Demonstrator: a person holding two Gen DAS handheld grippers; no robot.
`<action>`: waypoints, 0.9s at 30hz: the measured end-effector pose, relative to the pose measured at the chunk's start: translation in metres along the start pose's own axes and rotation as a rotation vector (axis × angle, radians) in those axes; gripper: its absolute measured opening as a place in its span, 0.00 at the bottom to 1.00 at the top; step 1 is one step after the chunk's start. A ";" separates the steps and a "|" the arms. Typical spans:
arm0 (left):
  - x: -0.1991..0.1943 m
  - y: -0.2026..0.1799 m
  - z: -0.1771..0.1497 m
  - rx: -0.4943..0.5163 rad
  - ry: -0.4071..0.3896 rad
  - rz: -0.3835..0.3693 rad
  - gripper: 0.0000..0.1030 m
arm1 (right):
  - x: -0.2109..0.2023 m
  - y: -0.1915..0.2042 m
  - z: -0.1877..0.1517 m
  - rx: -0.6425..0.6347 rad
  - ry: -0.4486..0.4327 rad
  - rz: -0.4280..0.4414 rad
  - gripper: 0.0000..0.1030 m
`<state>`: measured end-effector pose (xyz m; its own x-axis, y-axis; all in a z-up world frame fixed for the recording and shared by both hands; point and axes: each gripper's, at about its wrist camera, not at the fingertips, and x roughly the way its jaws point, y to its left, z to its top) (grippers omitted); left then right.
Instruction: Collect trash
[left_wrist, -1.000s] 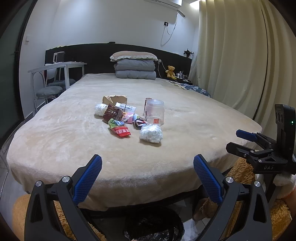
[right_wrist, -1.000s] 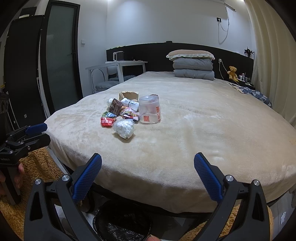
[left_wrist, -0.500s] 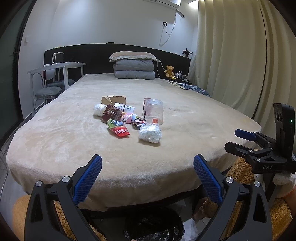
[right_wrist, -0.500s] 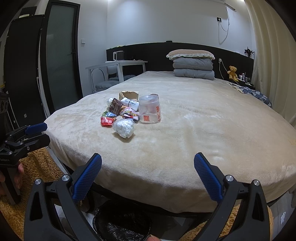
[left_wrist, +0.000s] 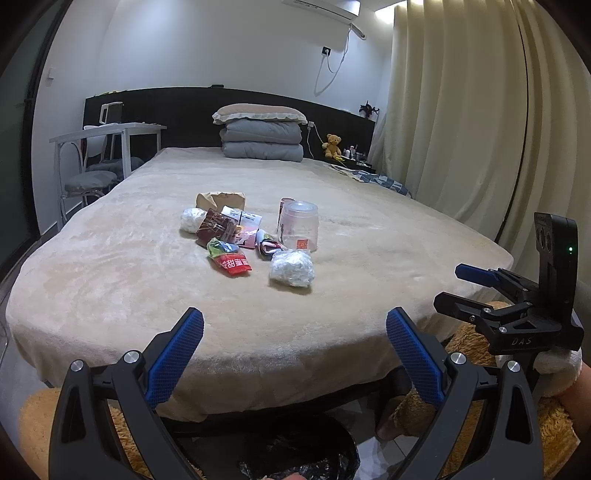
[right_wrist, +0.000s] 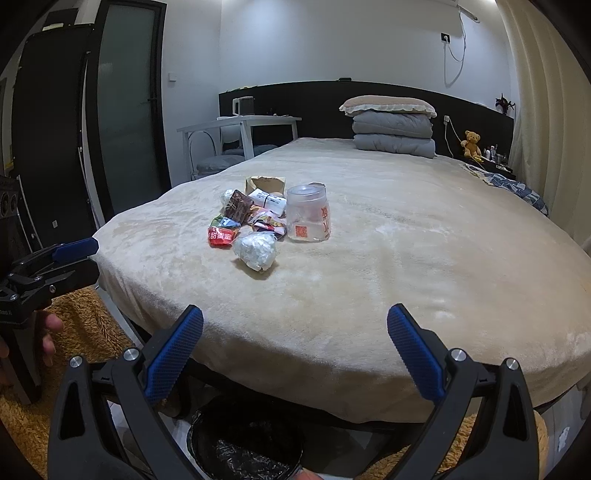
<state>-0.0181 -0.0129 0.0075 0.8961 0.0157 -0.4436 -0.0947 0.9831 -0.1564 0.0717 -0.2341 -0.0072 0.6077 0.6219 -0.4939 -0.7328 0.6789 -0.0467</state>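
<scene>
Plainly, nothing has been collected yet: the whole heap of trash (left_wrist: 251, 236) lies together on the bed (left_wrist: 110, 280), towards its foot and left of the middle, and both tools are empty. The left hand-held gripper (left_wrist: 294, 345) hangs at the foot of the bed with its blue pads spread wide and nothing between them; the right hand-held gripper (right_wrist: 295, 343) is spread just as wide and equally bare. In the heap, a crumpled white plastic wad (left_wrist: 291, 267) lies nearest the foot, just in front of an upside-down clear plastic cup (left_wrist: 298, 226); to their left sit a red and green snack packet (left_wrist: 229, 257), a dark brown wrapper (left_wrist: 216, 229), a second white wad (left_wrist: 192, 219), some printed paper and a brown paper bag (left_wrist: 220, 200) at the back. A bin lined with a black bag (right_wrist: 247, 445) stands on the floor below the bed's edge, between the two tools, so it is probably where everything is meant to go. Every piece is left to do, and I would judge the near wad the easiest first pick. Little blocks the way: the stretch of blanket between the tools and the heap is bare. The folded bedding and pillow (left_wrist: 260, 133), the teddy bear (left_wrist: 332, 144) and the white table (left_wrist: 110, 130) are all well apart from the trash. The pieces do touch one another, so lifting one may drag its neighbour.
</scene>
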 end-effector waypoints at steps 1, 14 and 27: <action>0.000 0.000 0.000 0.000 -0.004 0.008 0.94 | -0.001 0.001 0.000 -0.004 -0.001 -0.007 0.96; 0.017 0.011 0.006 -0.056 0.044 -0.036 0.94 | 0.017 0.006 0.018 -0.023 0.017 0.030 0.96; 0.048 0.051 0.033 -0.148 0.091 -0.040 0.94 | 0.071 0.004 0.049 -0.033 0.096 0.192 0.96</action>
<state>0.0347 0.0444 0.0069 0.8582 -0.0459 -0.5112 -0.1288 0.9449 -0.3009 0.1266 -0.1681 -0.0001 0.4257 0.6975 -0.5765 -0.8425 0.5379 0.0287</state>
